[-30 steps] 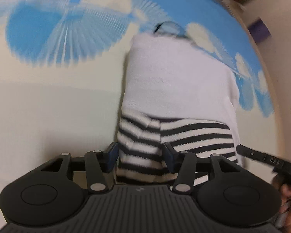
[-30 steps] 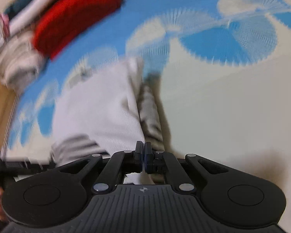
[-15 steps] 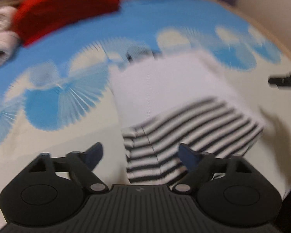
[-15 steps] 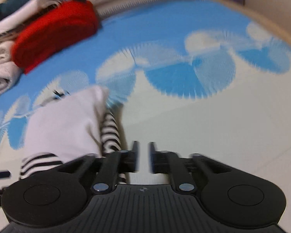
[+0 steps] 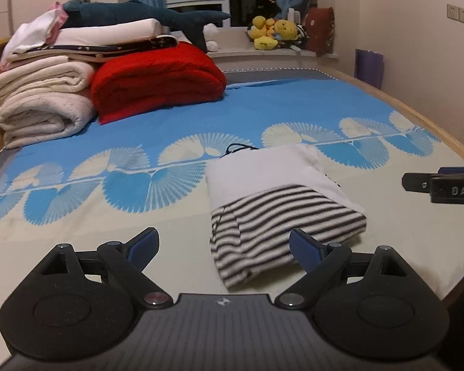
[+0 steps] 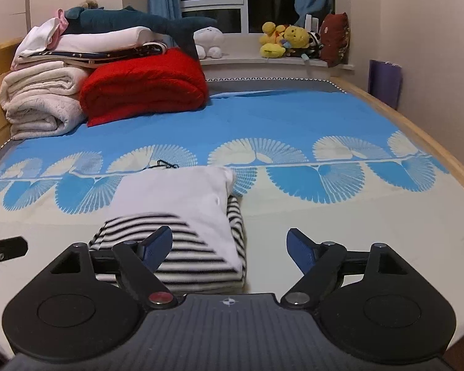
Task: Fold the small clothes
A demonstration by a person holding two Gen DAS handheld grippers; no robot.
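Note:
A small folded garment (image 5: 281, 210), white with black-and-white stripes, lies flat on the bed's cream and blue sheet (image 5: 108, 210). It also shows in the right wrist view (image 6: 182, 216). My left gripper (image 5: 224, 244) is open and empty, raised just in front of the garment's near left corner. My right gripper (image 6: 230, 244) is open and empty, just in front of the garment's near right corner. The right gripper's tip (image 5: 442, 185) shows at the right edge of the left wrist view.
Folded red blanket (image 5: 157, 86) and a stack of white blankets (image 5: 43, 99) sit at the bed's far left. Plush toys (image 5: 275, 32) line the window sill. A wooden bed rim (image 6: 433, 142) runs along the right, a wall beyond it.
Both grippers let go of the garment, opened wide and pulled back and up. The folded garment now lies still on the sheet.

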